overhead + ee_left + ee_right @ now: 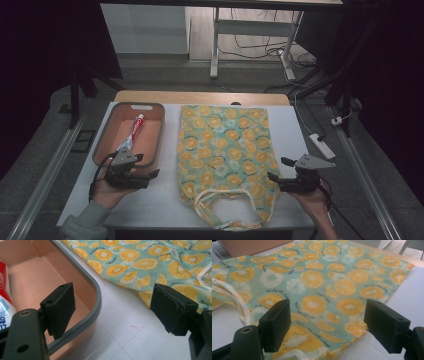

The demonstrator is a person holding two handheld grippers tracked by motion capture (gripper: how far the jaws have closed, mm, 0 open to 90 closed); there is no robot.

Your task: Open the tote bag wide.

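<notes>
A teal tote bag (225,150) printed with orange slices lies flat mid-table, its pale handles (225,205) toward the near edge. Left of it stands a pink tray (150,127) with a grey rim, and a red and white toothpaste tube (133,132) lies inside. My left gripper (149,166) hovers open at the tray's near right corner. In the left gripper view, that gripper (112,307) straddles the tray rim (96,297) and bare table, holding nothing. My right gripper (277,169) stands open at the bag's near right edge, its jaws (327,322) over the bag (324,277) without pinching it.
The white tabletop (150,200) ends in a wooden strip (200,96) at the far side. A power strip (322,146) with cables lies on the floor to the right. A white table frame (215,50) stands beyond. Metal rails run along both sides.
</notes>
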